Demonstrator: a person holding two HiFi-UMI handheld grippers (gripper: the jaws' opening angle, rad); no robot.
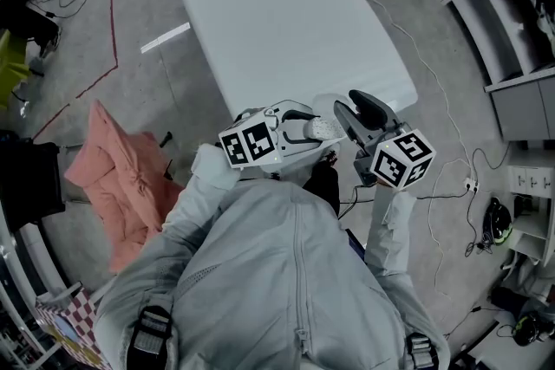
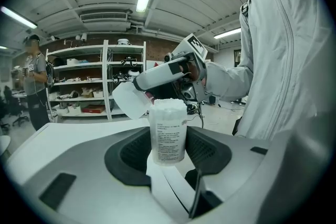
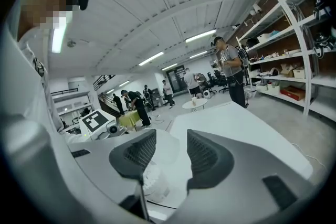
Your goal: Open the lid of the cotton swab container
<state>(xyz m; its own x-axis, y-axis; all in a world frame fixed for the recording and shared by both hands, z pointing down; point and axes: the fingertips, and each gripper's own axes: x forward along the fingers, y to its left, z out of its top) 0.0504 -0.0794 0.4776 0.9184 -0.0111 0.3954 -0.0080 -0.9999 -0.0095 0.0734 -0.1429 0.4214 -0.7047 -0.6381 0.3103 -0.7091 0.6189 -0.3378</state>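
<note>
Closest to the head camera is the person's grey jacket (image 1: 277, 273), and just past it, toward 12 o'clock, both grippers meet over the near edge of a white table (image 1: 286, 22). The left gripper (image 2: 167, 139) has its jaws closed on the cotton swab container (image 2: 168, 128), which stands upright between the pads with the printed label facing the camera. Its top is uncovered and the white swabs show there. The lid (image 2: 128, 98) (a translucent cap) sits tilted at about 10 o'clock from the container's mouth, at the tip of the right gripper (image 3: 170, 140). Its lower edge is just beside the rim, but I cannot tell if it is attached there. In the right gripper view the jaws stand apart with the lid between them. The lid lies against the jaw at 9 o'clock, and a small gap shows before the other jaw. Farther away, a pink cloth (image 1: 121, 178) lies on the floor at 9 o'clock from the grippers. White shelves (image 2: 94, 81) stand behind, with a person (image 2: 35, 81) beside them.
</note>
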